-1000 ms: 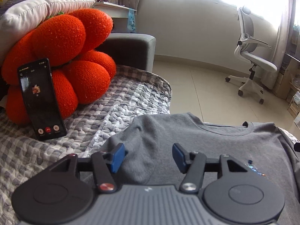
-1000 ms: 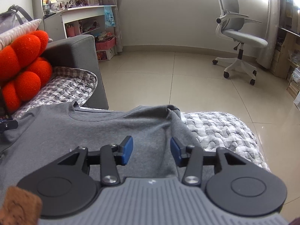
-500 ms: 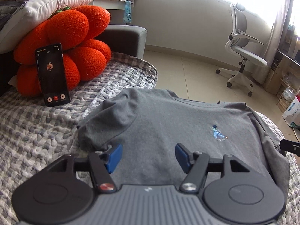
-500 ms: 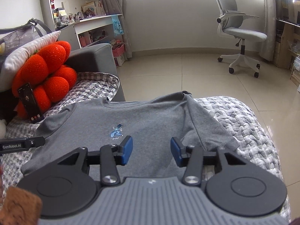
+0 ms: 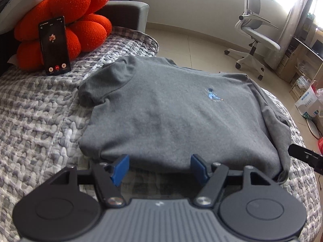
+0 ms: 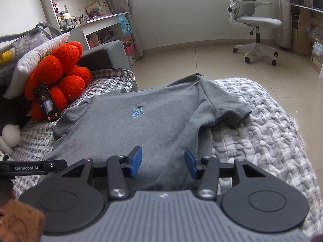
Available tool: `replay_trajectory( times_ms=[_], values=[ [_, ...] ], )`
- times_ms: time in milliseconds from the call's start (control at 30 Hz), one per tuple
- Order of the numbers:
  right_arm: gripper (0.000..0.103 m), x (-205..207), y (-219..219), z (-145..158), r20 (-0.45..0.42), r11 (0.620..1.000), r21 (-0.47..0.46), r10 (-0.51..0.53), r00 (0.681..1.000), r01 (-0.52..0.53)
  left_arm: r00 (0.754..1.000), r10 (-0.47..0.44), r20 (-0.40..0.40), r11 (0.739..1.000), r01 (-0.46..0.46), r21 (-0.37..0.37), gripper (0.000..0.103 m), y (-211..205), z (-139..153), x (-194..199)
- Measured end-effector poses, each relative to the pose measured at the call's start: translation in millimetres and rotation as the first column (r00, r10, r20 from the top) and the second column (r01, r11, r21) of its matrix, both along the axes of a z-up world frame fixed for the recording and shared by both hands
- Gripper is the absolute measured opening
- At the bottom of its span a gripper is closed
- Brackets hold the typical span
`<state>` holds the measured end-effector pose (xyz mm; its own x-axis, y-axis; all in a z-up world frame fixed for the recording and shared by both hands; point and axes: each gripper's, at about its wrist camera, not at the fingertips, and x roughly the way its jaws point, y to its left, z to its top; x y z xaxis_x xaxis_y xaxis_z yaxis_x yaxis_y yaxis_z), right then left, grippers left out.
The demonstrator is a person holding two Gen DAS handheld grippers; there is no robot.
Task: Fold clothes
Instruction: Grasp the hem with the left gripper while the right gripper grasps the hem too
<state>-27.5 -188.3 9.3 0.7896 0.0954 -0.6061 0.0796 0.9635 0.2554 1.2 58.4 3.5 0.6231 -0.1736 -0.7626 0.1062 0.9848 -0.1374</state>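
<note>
Both the left gripper [image 5: 159,166] and right gripper [image 6: 163,161] hover spread, empty, at the grey T-shirt's [image 5: 171,113] hem.

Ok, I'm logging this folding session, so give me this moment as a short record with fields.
garment: grey T-shirt, spread flat, front up, unfolded
surface: checked quilt
left gripper: open, at the shirt's bottom hem, holding nothing
right gripper: open, over the shirt's lower right part, holding nothing
sleeves: both out to the sides
nearby: phone propped on orange cushion
</note>
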Motion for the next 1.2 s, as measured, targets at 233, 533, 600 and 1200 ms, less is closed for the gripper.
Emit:
replay_trajectory(
  times_ms=[233, 533, 600, 1200],
  values=[
    [0.051, -10.0, 4.7, -29.0, -0.103, 0.995, 0.099, 0.003, 0.995, 0.007, 0.997, -0.068, -0.035, 0.997, 0.067, -0.03, 0.069, 3.8, -22.5, -10.2],
    [0.024, 3.3, 10.1, -46.5, -0.1, 0.981, 0.192, 0.008, 0.995, 0.011, 0.989, -0.142, 0.035, 0.984, 0.145, -0.1, 0.057, -11.7, -33.3, -0.4],
    [0.011, 5.5, 8.8, -41.8, -0.072, 0.981, 0.193, -0.001, 0.997, 0.015, 0.992, -0.12, 0.049, 0.983, 0.125, -0.132, 0.037, -12.3, -33.3, 2.9],
    [0.008, 69.1, -12.4, -29.8, 0.076, 0.975, 0.187, -0.135, 0.988, 0.119, 0.972, -0.008, 0.236, 0.956, 0.076, -0.283, 0.017, -14.5, -29.0, 66.9]
  ],
)
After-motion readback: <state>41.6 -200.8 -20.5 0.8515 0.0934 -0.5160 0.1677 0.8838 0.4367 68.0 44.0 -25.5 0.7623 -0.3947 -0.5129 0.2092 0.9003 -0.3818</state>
